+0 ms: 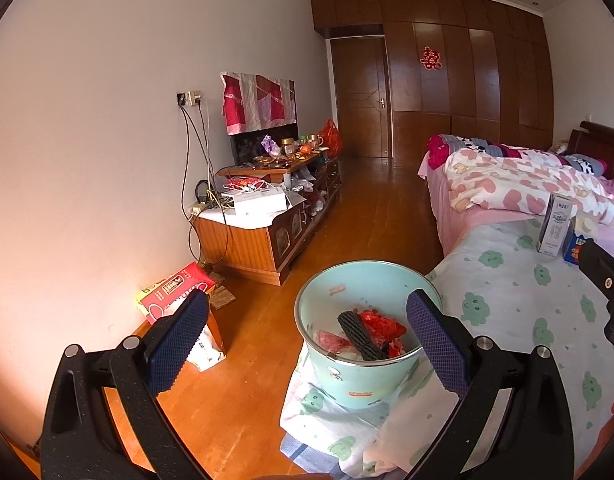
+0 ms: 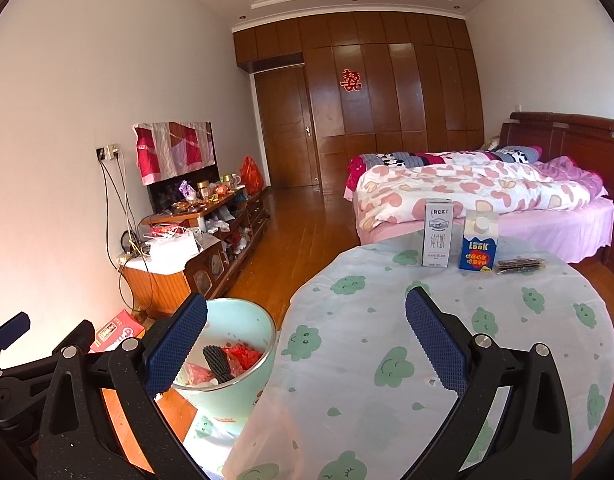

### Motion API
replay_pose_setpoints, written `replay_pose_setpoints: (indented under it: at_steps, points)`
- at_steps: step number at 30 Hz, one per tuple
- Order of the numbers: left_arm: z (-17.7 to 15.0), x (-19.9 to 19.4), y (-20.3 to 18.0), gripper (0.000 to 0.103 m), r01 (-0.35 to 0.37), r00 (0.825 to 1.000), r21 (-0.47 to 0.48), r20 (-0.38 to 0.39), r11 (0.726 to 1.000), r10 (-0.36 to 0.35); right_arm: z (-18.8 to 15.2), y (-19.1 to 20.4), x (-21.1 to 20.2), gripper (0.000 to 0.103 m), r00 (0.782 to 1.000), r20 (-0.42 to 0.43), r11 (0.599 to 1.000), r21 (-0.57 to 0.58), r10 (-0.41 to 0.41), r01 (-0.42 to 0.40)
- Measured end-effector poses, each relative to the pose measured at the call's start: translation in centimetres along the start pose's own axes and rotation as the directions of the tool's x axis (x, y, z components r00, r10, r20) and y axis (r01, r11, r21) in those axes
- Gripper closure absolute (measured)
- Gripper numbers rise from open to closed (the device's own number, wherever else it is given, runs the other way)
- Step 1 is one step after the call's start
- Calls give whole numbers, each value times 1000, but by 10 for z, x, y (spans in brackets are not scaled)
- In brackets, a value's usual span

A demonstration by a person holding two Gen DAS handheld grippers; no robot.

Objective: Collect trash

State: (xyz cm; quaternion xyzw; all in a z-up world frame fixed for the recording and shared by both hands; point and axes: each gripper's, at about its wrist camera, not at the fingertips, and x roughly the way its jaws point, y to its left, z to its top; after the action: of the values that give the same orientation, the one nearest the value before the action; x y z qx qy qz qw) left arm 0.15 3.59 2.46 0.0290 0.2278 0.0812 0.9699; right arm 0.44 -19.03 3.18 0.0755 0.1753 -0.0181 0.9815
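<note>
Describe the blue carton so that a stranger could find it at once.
Look at the round table with the green-patterned cloth, at its far edge. Three things stand there in a row; the blue carton is the middle one, with a white cap, between the white milk carton and the flat dark packet.

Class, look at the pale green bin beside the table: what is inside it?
Inside the bin lie a black ribbed foam net, crumpled red plastic and a pinkish wrapper. Whatever lies beneath these, and the bin's bottom, is covered.
</note>
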Motion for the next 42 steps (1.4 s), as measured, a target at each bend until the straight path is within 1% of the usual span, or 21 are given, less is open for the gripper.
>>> replay_pose_setpoints:
  at_steps: [42]
  points:
    - [1,-3,-5,6,10,1000,-1,7,1000,-10,-4,-3,1,5,1000,-18,999,33,-15,15]
